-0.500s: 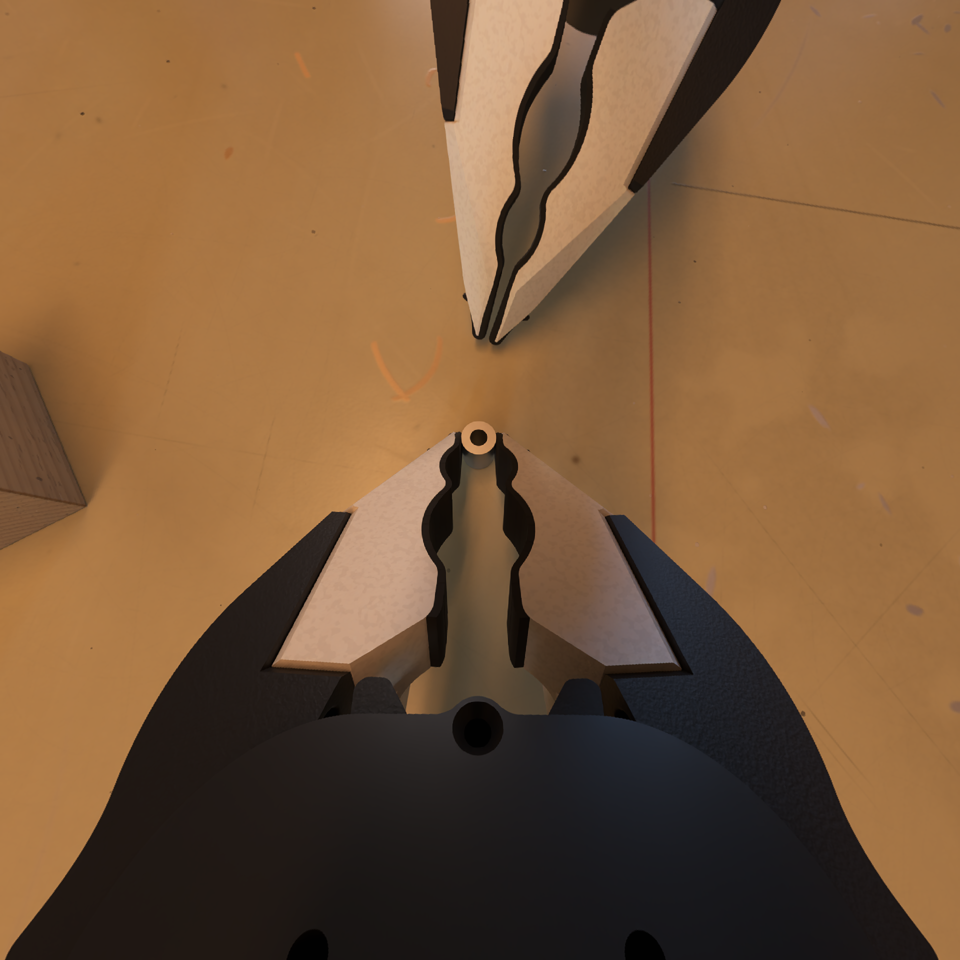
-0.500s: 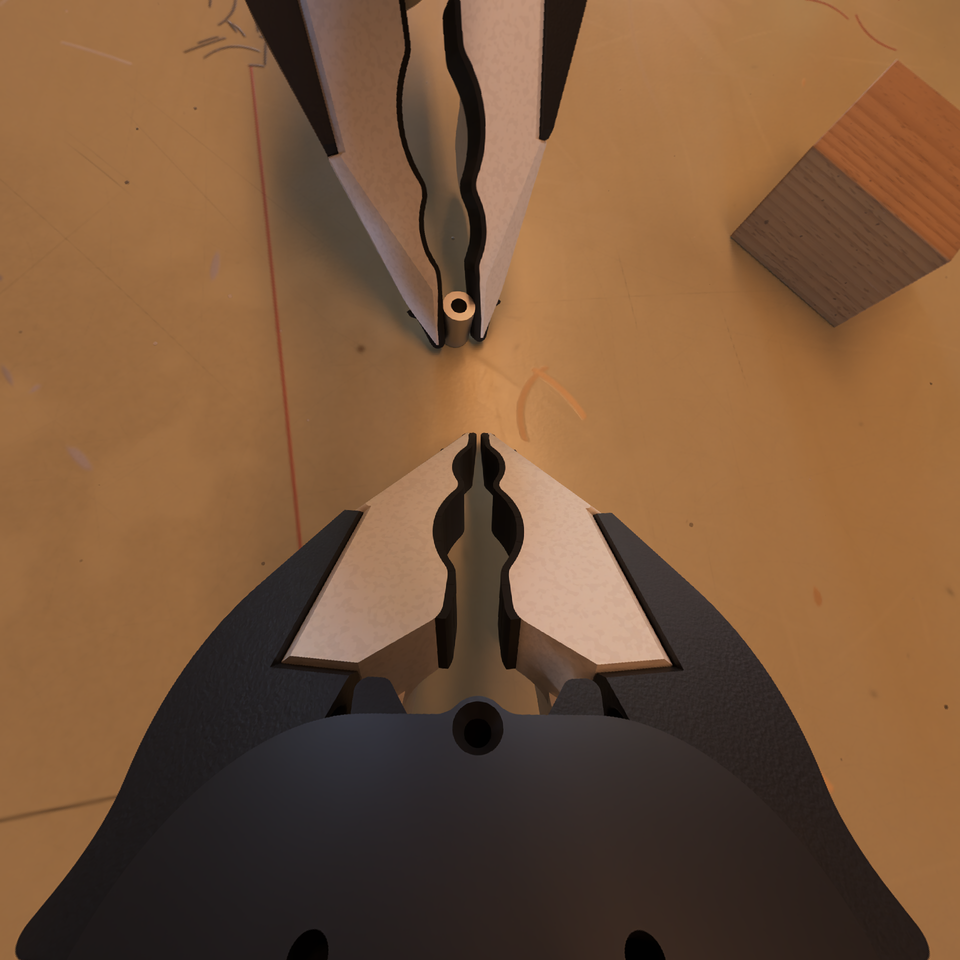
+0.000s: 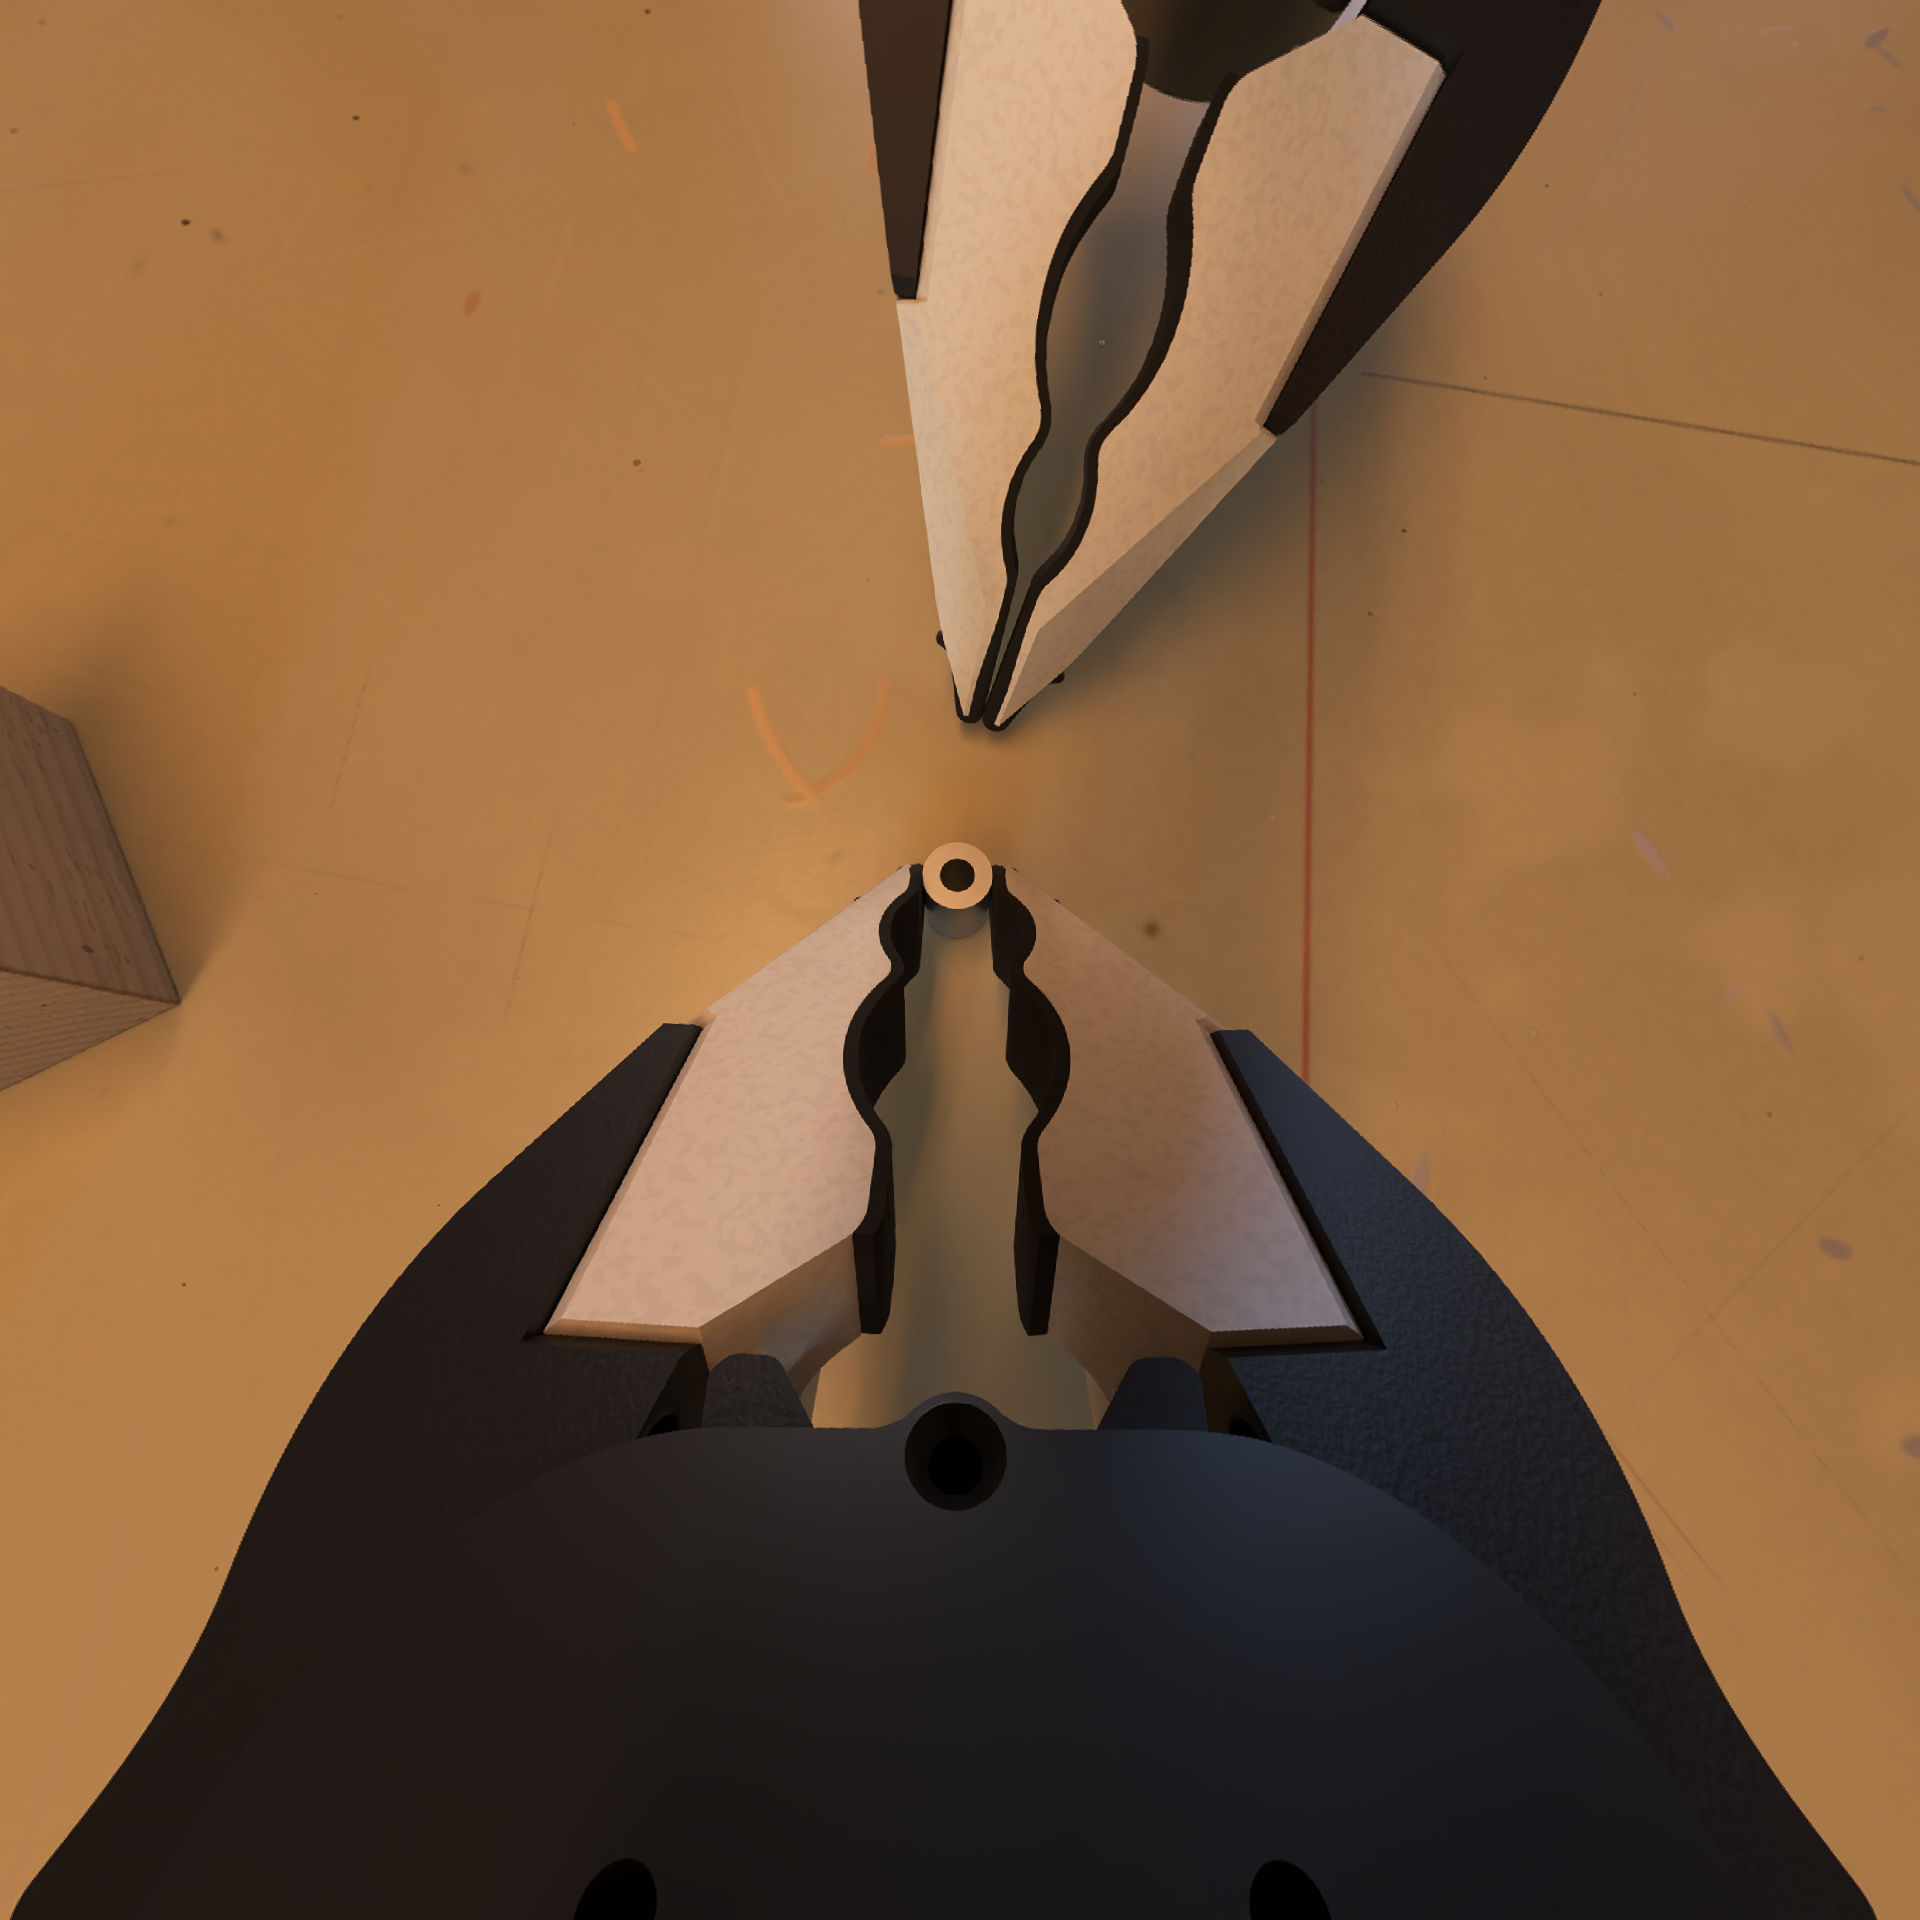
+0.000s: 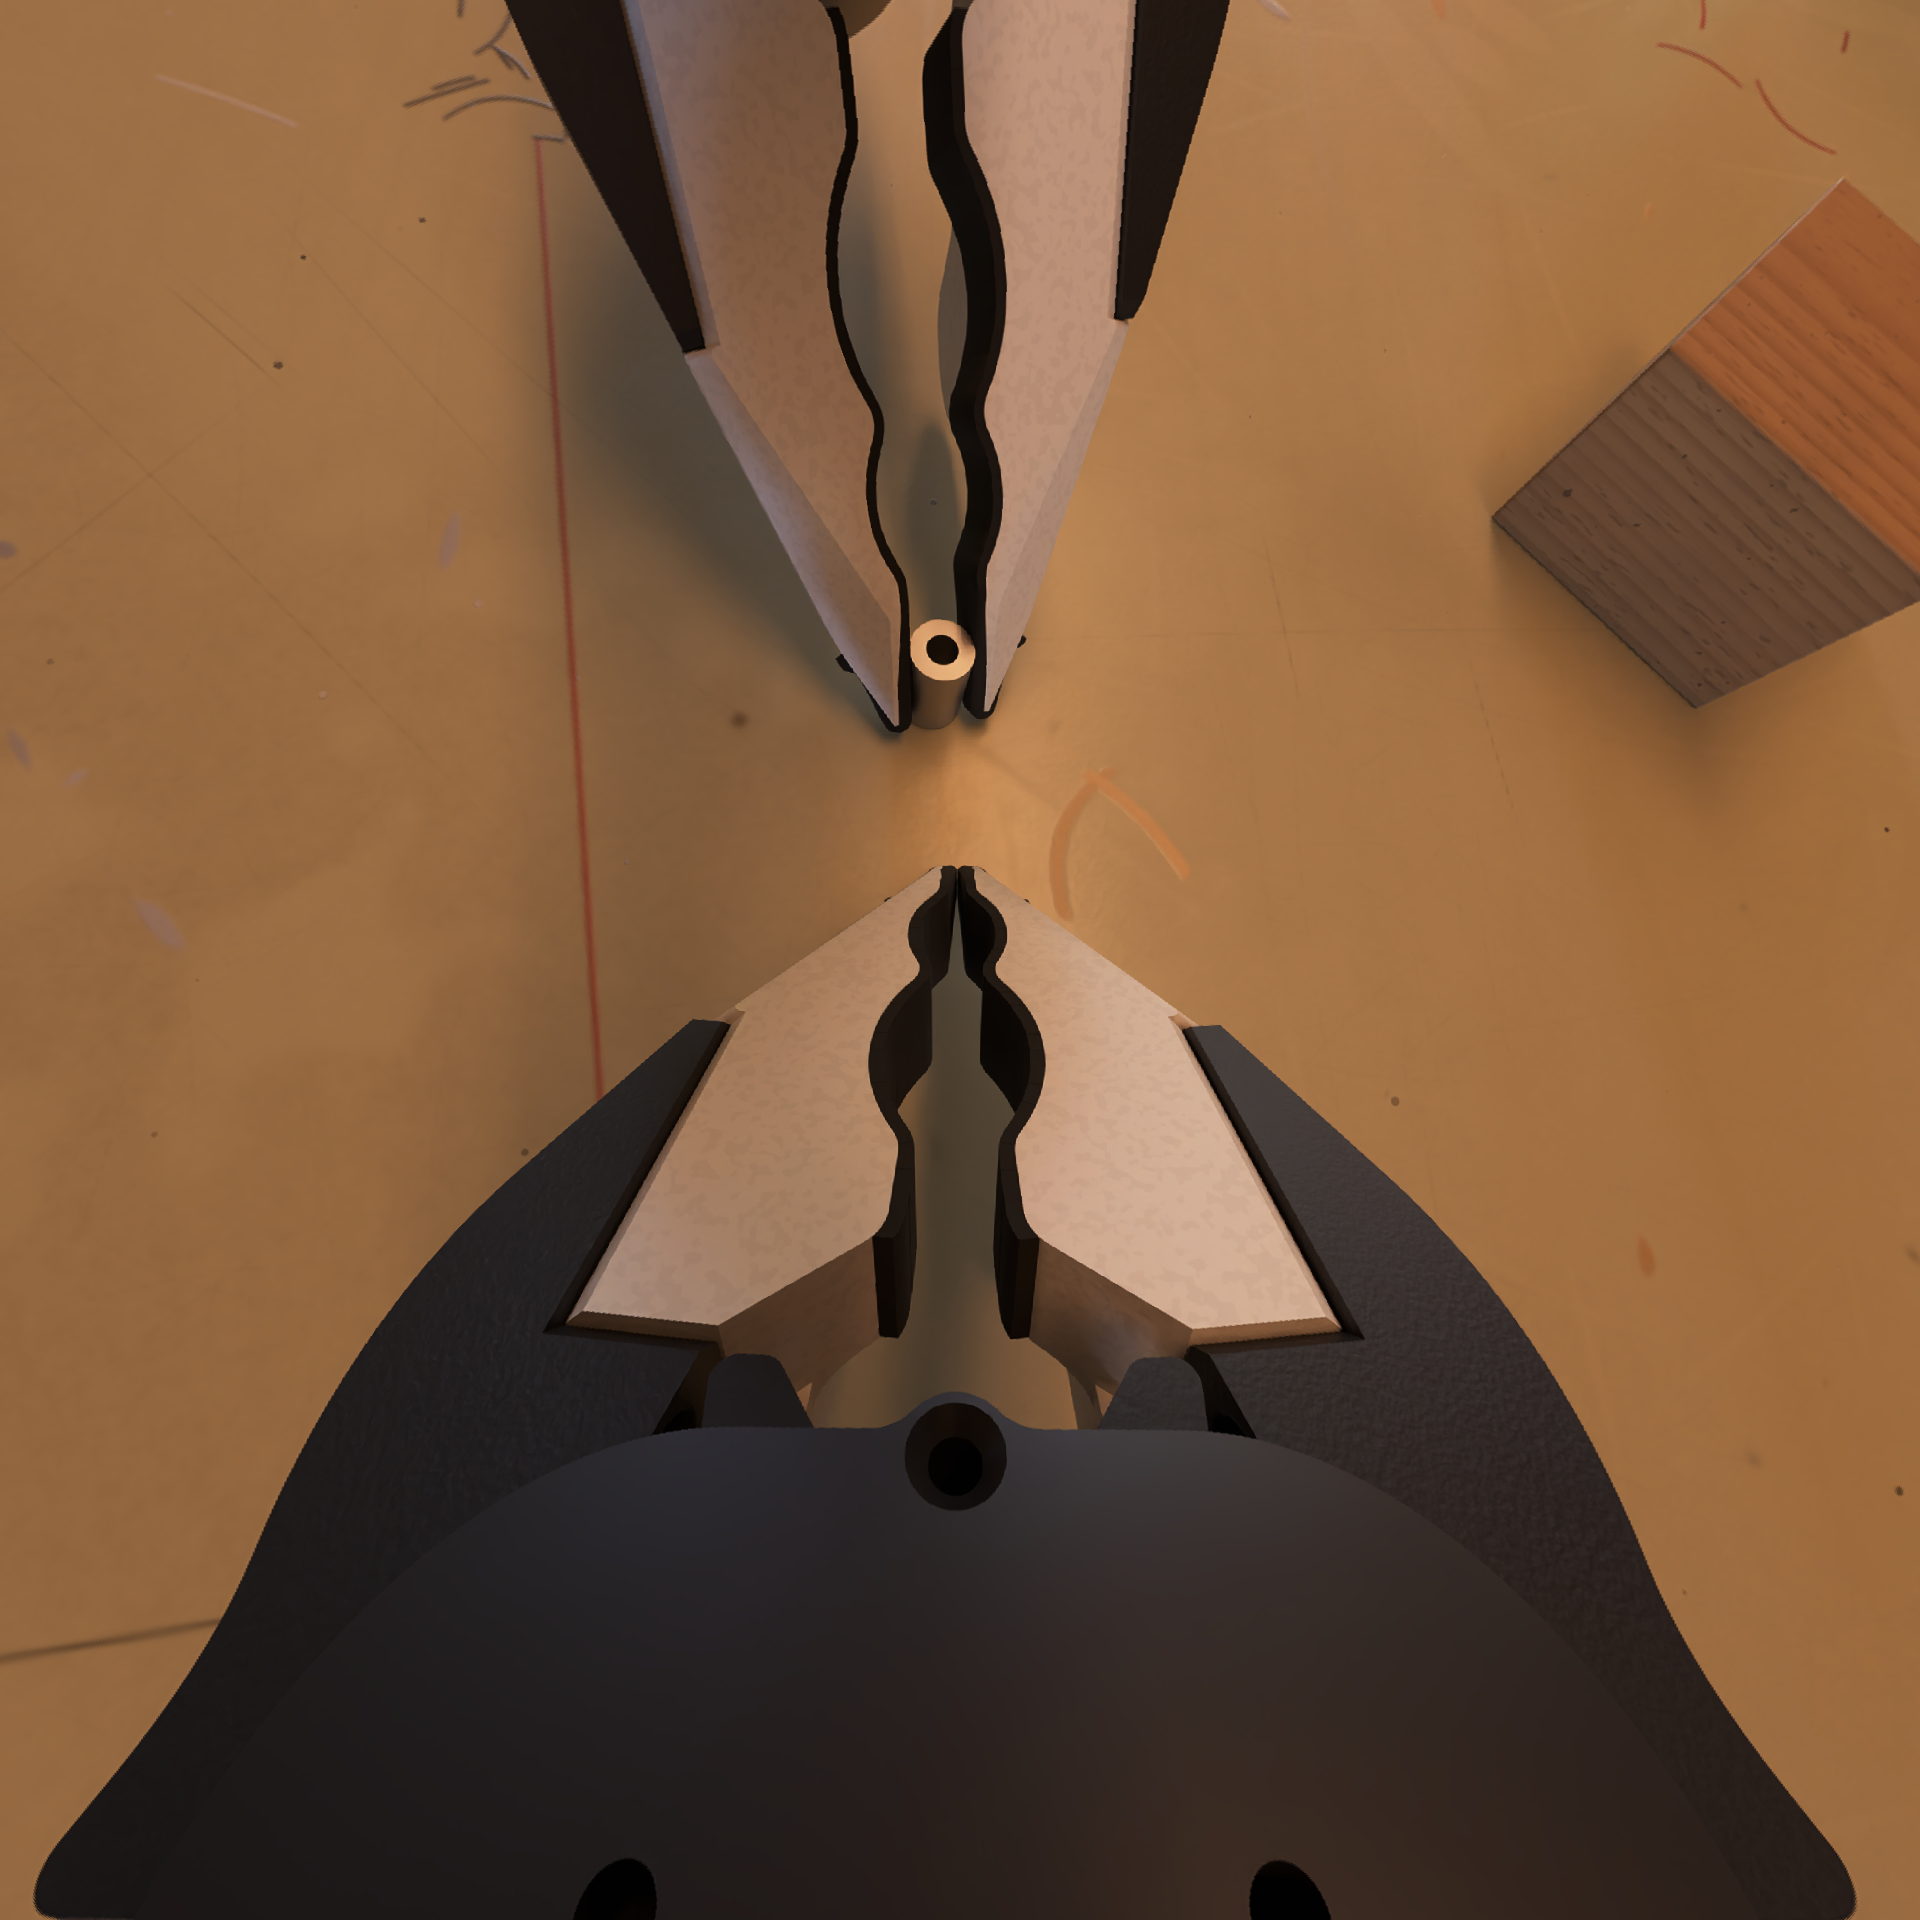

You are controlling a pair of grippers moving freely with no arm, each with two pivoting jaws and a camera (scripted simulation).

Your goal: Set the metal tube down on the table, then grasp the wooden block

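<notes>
My left gripper is shut on a short metal tube, held upright between its fingertips over the table. In the right wrist view the left gripper and the tube show ahead, with the tube's lower end close to the tabletop. My right gripper is shut and empty; it faces the left one tip to tip and shows in the left wrist view. The wooden block lies on the table at the right of the right wrist view, and at the left edge of the left wrist view.
The brown tabletop carries scratches, an orange arc mark between the grippers and a thin red line to one side. The block stands well apart from both grippers.
Almost nothing has moved. Both grippers and the tube stay in the same places, and the block has not moved.
</notes>
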